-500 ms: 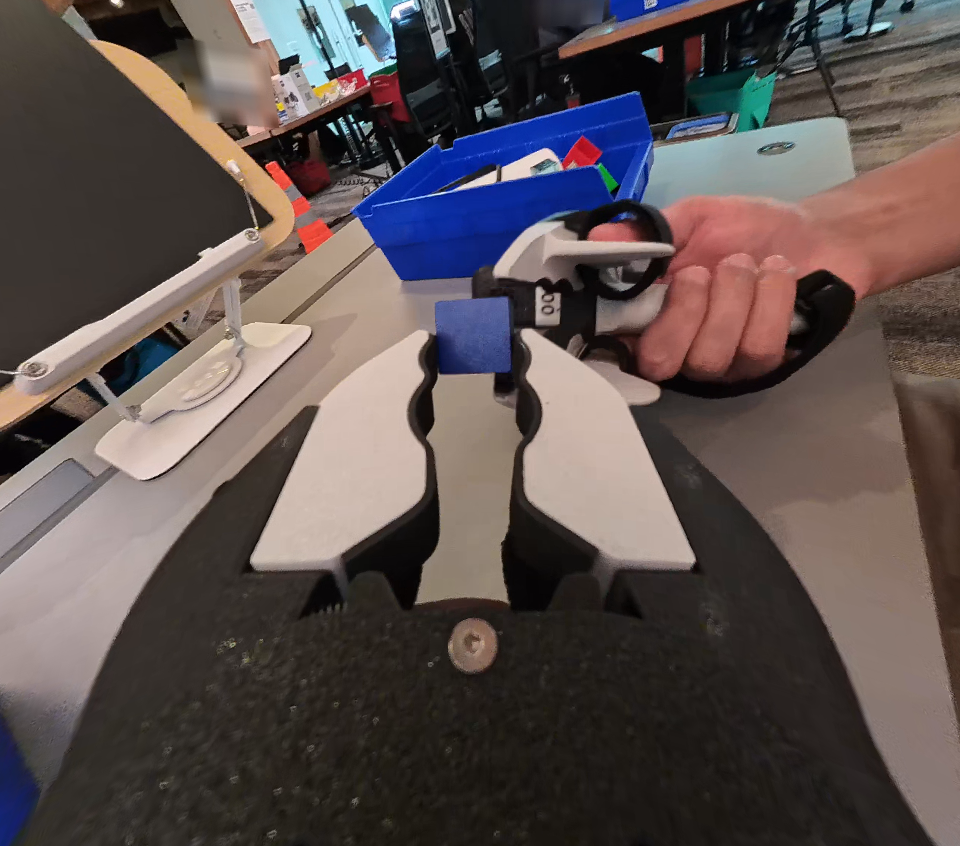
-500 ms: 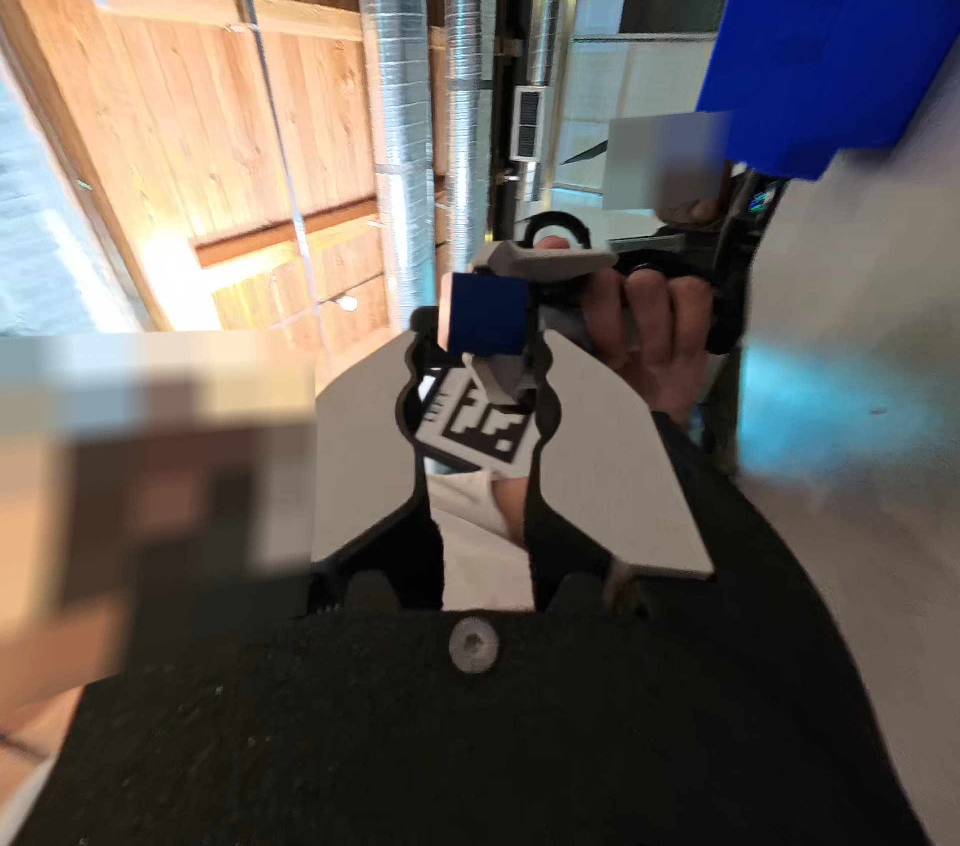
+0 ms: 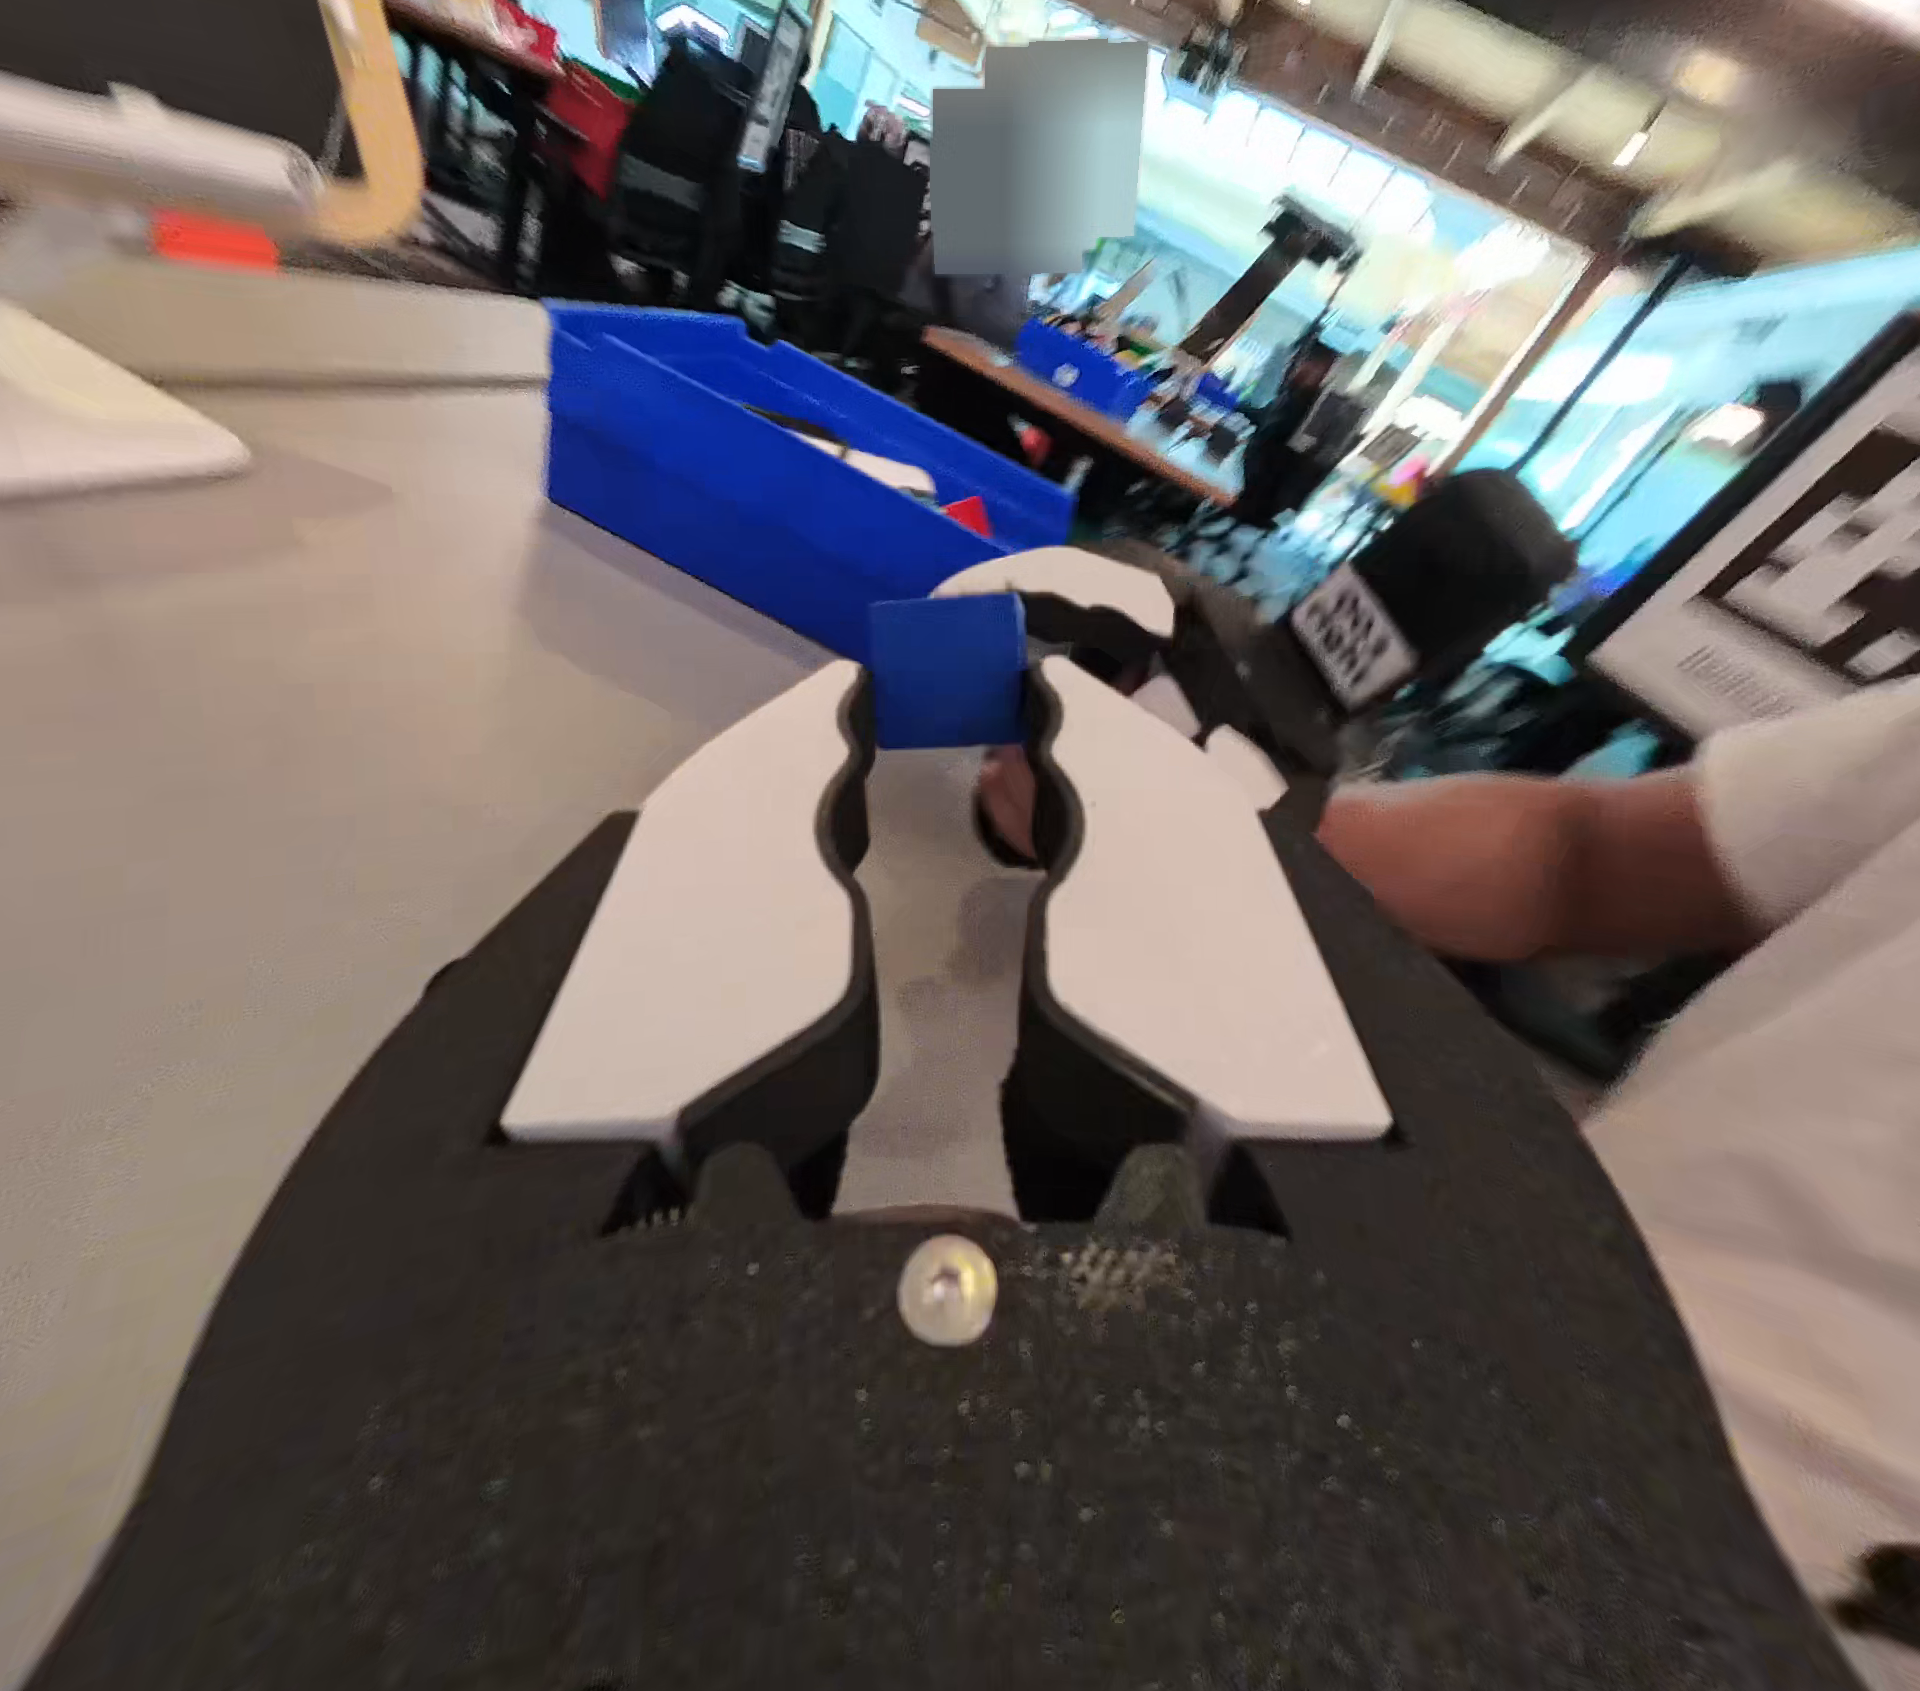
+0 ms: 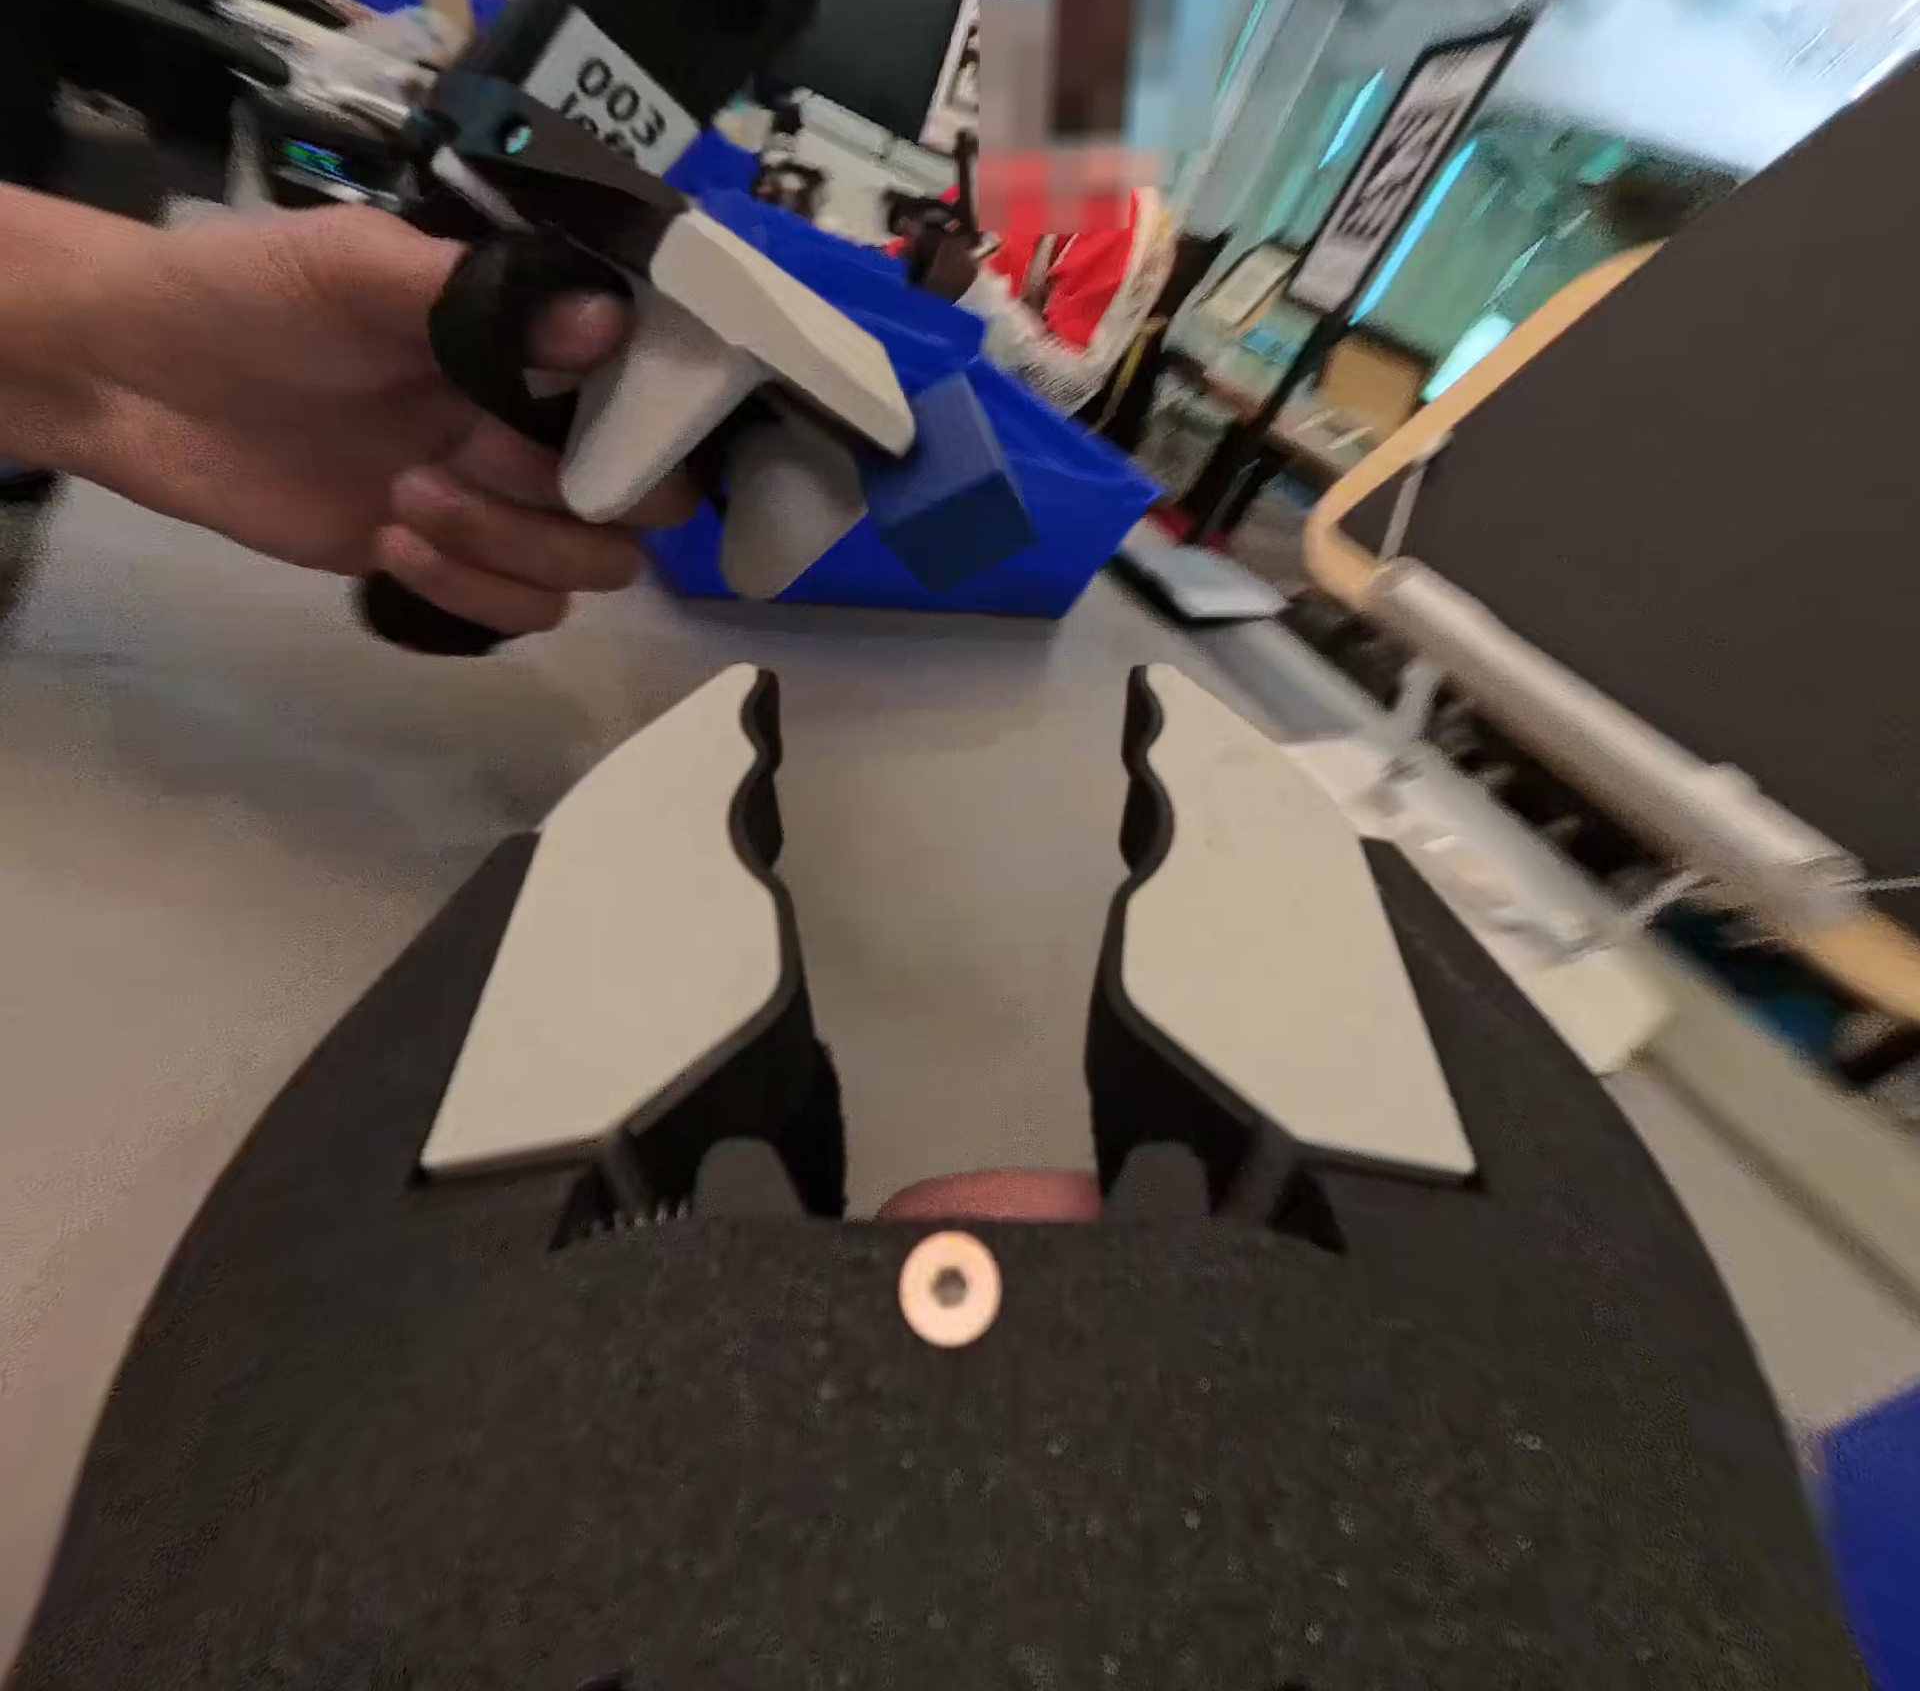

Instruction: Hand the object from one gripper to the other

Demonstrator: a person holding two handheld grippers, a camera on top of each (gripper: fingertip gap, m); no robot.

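The right gripper [image 4: 951, 706], its fingers now spread and empty, is drawing back from the blue block [image 3: 948, 673], leaving the left gripper [image 3: 948, 711] pinching it between its fingertips: handover effectively made.

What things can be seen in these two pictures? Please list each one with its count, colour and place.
block: one, blue, clamped at the fingertips of the left tool, above the table.
bin: one, blue, on the table behind the block, with a red item and pale items inside.
table: one, light grey, under both tools.
panel: one, dark with a pale wooden edge, standing at the table's side on a white stand.
background desks: several, wooden tops with blue bins, far behind, blurred.
left tool: one, black with pale fingers, shut on the block.
right tool: one, black with pale fingers, open, empty, apart from the block.
hand: one, holding the left tool's grip.
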